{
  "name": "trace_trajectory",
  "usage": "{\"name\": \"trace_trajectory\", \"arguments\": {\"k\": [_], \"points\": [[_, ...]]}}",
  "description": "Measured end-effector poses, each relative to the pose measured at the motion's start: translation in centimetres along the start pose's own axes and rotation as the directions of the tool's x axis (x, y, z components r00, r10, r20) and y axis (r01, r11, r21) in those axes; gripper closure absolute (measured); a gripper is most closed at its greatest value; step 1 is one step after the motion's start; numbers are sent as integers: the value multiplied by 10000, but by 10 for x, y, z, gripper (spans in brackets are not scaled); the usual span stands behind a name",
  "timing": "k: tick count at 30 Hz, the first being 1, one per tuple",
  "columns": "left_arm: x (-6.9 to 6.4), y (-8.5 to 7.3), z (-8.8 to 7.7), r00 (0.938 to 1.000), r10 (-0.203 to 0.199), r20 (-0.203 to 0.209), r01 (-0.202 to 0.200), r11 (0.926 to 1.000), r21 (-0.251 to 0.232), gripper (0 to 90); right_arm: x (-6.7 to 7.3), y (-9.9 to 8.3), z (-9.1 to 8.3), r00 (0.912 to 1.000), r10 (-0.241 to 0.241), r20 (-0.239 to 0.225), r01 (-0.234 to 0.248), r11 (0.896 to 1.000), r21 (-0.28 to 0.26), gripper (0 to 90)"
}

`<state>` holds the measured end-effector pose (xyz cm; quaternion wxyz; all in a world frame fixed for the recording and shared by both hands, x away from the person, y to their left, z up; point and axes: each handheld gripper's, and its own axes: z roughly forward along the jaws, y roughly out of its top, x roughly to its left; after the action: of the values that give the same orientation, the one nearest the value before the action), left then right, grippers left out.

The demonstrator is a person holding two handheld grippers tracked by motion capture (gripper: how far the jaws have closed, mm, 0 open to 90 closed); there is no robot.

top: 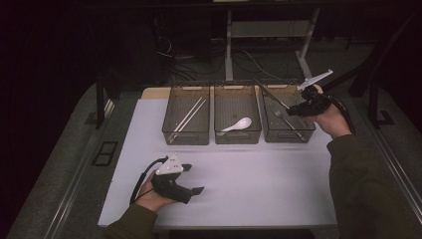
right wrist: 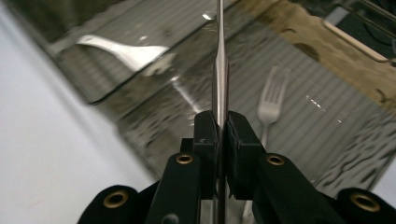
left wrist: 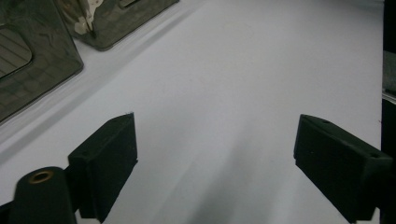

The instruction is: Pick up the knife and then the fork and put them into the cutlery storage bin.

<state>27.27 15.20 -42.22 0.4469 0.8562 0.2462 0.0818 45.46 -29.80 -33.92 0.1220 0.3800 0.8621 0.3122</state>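
From the high view, I have the right gripper [top: 298,108] up over the right bin [top: 288,134], clamped on a thin metal utensil [top: 271,94] whose long end slants up and left above the bin's near corner. I can't tell whether it is a knife or a handle-first piece. A fork [top: 279,115] lies in that same bin. The middle bin [top: 237,137] holds a white spoon [top: 238,124], and the left bin [top: 185,137] holds chopsticks [top: 188,117]. My left gripper [top: 196,179] sits low over the bare white table [top: 259,189], well apart from the bins.

In the left gripper view, the two pads [left wrist: 109,158] stand wide apart with nothing but table between them, so that claw is open and empty. Two bin corners show at upper left.

In the right gripper view, the pads [right wrist: 206,135] are pressed flat on the utensil [right wrist: 219,70], which runs straight up from the grip, edge-on. Below it lie the fork [right wrist: 273,100] in the right bin and the spoon [right wrist: 126,49] beyond the wall.

My read on handling: the piece is stiff, light and smooth steel, so it may pivot or slide in the pads if I swing it fast. The hold looks to be near one end, which leaves a long lever. I'd lower it gently and keep it level before letting go, to avoid clattering on the fork.
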Motion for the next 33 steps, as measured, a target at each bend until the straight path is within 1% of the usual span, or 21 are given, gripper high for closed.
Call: {"name": "trace_trajectory", "arguments": {"k": [2, 3, 6, 8, 9, 12, 13, 15, 16, 18, 19, 20, 21, 22, 23, 26, 28, 29, 30, 31, 33], "points": [[-1, 0, 1, 9999, -71, -101, 70, 10000, -6, 85, -8, 1, 8, 9997, 217, 133, -218, 9997, 103, 835], [-1, 0, 2, 9999, -55, -124, 56, 10000, 4, 66, -11, 1, 12, 9991, 305, 294, -311, 9993, 213, 835], [-2, 0, 4, 9998, -34, -211, 35, 10000, 59, 13, -19, -2, 21, 9965, 654, 518, -677, 9967, 440, 835], [-2, 0, 4, 9998, -39, -205, 40, 10000, 71, 0, -24, -5, 26, 9935, 914, 679, -952, 9939, 564, 835], [-2, 0, 4, 9998, -56, -194, 57, 10000, 57, 0, -26, -6, 28, 9925, 968, 746, -1016, 9927, 642, 835], [-3, 0, 4, 9998, -107, -179, 107, 9999, -14, 0, -31, -12, 34, 9887, 1257, 815, -1324, 9878, 819, 834], [-3, 1, 4, 9998, -51, -173, 51, 10000, -15, 0, -33, -14, 36, 9868, 1407, 807, -1476, 9852, 873, 834], [-3, 0, 4, 9998, -41, -177, 41, 10000, -12, 0, -34, -19, 40, 9841, 1534, 894, -1626, 9810, 1062, 833], [-3, 0, 4, 9998, -43, -192, 43, 10000, -2, 0, -35, -21, 42, 9828, 1626, 874, -1720, 9785, 1142, 832], [-2, 0, 4, 9998, 29, -195, -27, 10000, 84, 0, -35, -26, 45, 9832, 1669, 734, -1747, 9778, 1161, 820], [-2, 0, 4, 9998, 22, -205, -21, 10000, 68, 0, -34, -28, 45, 9828, 1727, 657, -1789, 9782, 1056, 782], [-2, -1, 4, 9998, 19, -219, -18, 10000, 52, 0, -34, -30, 43, 9812, 1880, 438, -1909, 9788, 737, 737], [-1, -1, 4, 9997, 16, -236, -15, 10000, 26, 0, -35, -31, 40, 9784, 2066, 97, -2068, 9773, 470, 705], [-1, -1, 4, 9997, -20, -250, 19, 10000, -47, 0, -35, -31, 36, 9770, 2130, -41, -2129, 9768, 237, 673], [-1, -1, 3, 9997, -32, -258, 29, 10000, -91, 0, -34, -31, 32, 9777, 2100, -20, -2100, 9777, 67, 636], [0, -1, 3, 9997, 8, -262, -10, 10000, -82, 0, -26, -32, 17, 9809, 1940, -158, -1945, 9797, -487, 540], [1, -2, 3, 9997, 8, -242, -9, 10000, -49, 0, -20, -34, 8, 9820, 1849, -387, -1875, 9788, -823, 476], [1, -2, 3, 9997, 11, -240, -12, 10000, -52, 0, -16, -35, 4, 9835, 1747, -467, -1783, 9798, -900, 435], [1, -2, 3, 9997, 13, -247, -15, 10000, -64, 0, -11, -36, 0, 9862, 1597, -425, -1632, 9815, -996, 409], [1, -2, 3, 9997, 2, -263, -4, 10000, -92, 0, -5, -39, -4, 9884, 1463, -400, -1501, 9812, -1210, 379], [1, -2, 2, 9996, -20, -292, 16, 9999, -133, 0, 6, -44, -9, 9912, 1250, -443, -1305, 9790, -1566, 365]]}}
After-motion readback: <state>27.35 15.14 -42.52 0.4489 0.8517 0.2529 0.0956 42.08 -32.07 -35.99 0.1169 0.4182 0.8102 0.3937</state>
